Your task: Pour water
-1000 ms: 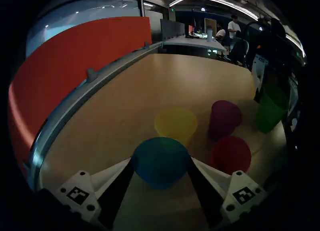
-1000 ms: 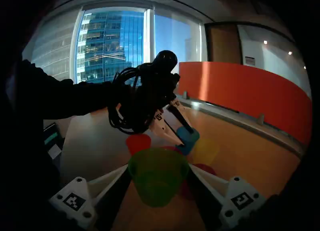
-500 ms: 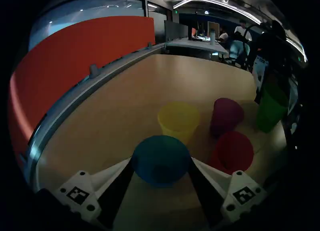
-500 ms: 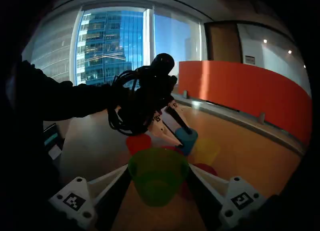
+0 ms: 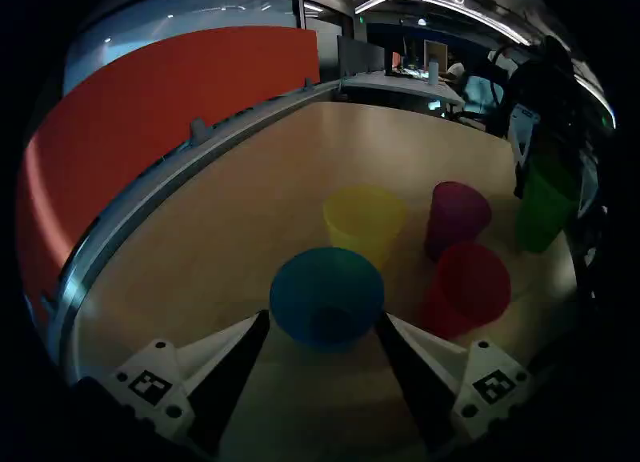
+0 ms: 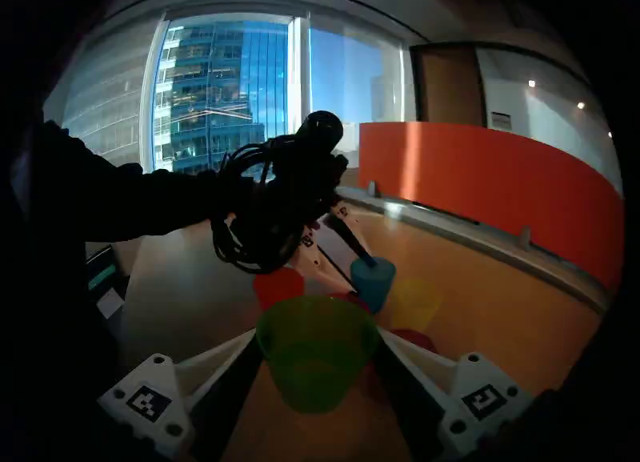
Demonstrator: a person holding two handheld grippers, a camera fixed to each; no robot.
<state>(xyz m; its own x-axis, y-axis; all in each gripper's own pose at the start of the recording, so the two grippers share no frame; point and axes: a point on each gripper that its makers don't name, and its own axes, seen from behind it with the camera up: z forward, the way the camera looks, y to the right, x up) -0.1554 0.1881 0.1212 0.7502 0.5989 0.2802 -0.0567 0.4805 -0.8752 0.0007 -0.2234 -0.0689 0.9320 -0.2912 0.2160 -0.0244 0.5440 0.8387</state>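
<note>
My left gripper (image 5: 324, 334) is shut on a blue cup (image 5: 326, 298), held nearly upright above the wooden table (image 5: 264, 182). Beyond it stand a yellow cup (image 5: 364, 220), a purple cup (image 5: 456, 214) and a red cup (image 5: 466, 286). My right gripper (image 6: 316, 366) is shut on a green cup (image 6: 316, 346), which also appears at the right edge in the left gripper view (image 5: 544, 206). In the right gripper view the left gripper and a sleeved hand (image 6: 272, 206) hold the blue cup (image 6: 373, 282) over the yellow cup (image 6: 412, 302), with the red cup (image 6: 278, 287) to the left.
An orange partition (image 5: 160, 102) with a grey rail runs along the table's far side. Tall windows (image 6: 224, 86) lie behind the hand. Desks, chairs and people (image 5: 448, 70) are in the far background. A small device (image 6: 100, 282) lies at the table's left edge.
The blue cup has righted from a forward tilt, so its mouth now shows its inside. The left gripper drew back slightly from the yellow cup. The green cup stayed put.
</note>
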